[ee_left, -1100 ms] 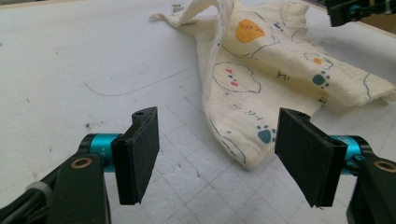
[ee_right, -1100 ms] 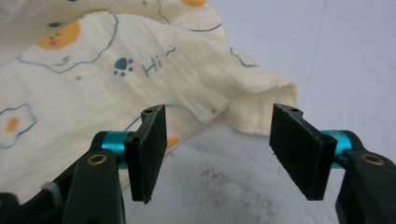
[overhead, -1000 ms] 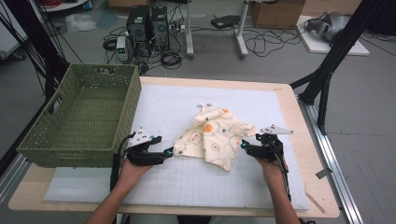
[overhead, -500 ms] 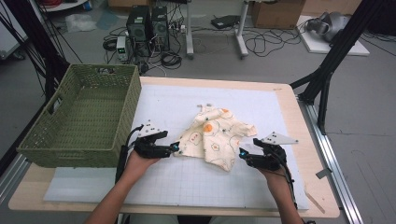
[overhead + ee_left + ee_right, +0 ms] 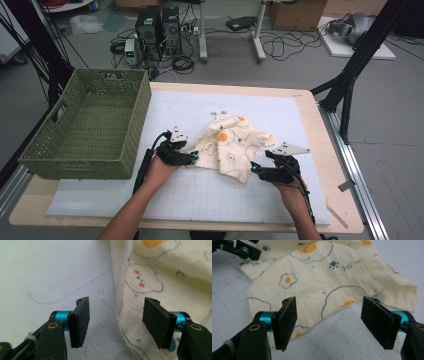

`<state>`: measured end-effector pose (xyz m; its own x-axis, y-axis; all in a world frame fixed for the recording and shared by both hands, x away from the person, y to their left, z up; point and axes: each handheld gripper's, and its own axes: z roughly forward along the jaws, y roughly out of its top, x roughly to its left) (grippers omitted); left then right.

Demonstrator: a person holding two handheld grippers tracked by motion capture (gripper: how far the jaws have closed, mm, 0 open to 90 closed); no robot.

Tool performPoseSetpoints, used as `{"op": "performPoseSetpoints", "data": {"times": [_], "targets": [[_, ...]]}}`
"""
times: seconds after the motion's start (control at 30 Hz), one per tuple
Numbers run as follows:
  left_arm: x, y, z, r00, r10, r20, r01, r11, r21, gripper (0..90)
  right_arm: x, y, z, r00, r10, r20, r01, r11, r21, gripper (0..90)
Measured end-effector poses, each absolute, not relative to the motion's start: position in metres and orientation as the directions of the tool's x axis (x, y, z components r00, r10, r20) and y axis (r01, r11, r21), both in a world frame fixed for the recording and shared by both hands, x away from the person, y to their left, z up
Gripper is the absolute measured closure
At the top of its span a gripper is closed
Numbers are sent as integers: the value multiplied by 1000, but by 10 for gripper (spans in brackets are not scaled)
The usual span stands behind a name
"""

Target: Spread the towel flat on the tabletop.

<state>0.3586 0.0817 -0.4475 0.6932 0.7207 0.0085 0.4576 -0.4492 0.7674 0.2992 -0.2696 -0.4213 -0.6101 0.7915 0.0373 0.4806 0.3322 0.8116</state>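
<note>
In the high view, the print on the cloth was too small to read, and the left tongs covered its near edge. In the left gripper view, the cloth ran past the top and right edges.

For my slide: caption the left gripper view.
Left gripper, jaws just closing, straddles the edge of the printed cloth on the white mat.

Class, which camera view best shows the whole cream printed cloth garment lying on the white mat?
The high view: the cream printed cloth garment appears whole, crumpled between both grippers. The left gripper view shows one hemmed edge; the right gripper view shows a flat part with egg prints.
</note>
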Motion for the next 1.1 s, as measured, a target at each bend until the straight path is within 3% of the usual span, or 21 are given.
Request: {"op": "performPoseSetpoints", "data": {"times": [0.1, 0.23, 0.33, 0.57, 0.8, 0.9, 1.0, 1.1], "targets": [[357, 81, -447, 714, 700, 5, 446, -461, 767, 521, 300, -269, -423, -610, 792, 36, 484, 336, 808, 285], [351, 77, -445, 754, 656, 39, 404, -510, 759, 753, 300, -269, -423, -606, 794, 45, 493, 330, 805, 286], [348, 77, -444, 749, 661, 52, 402, -515, 757, 864, 300, -269, -424, -607, 793, 52, 500, 331, 801, 291], [337, 95, -441, 717, 697, 9, 432, -455, 779, 872, 300, -265, -434, -576, 811, 105, 510, 256, 821, 395], [321, 120, -447, 703, 711, -32, 461, -421, 781, 870, 304, -237, -446, -628, 775, 75, 531, 356, 769, 432], [315, 128, -448, 697, 716, -46, 469, -405, 785, 870, 303, -225, -450, -643, 765, 8, 508, 419, 752, 453], [309, 135, -446, 694, 718, -46, 468, -402, 787, 870, 303, -225, -450, -637, 771, 5, 503, 411, 760, 540], [303, 141, -444, 693, 718, -59, 472, -390, 791, 871, 302, -227, -451, -654, 756, -4, 484, 422, 767, 704]]}}
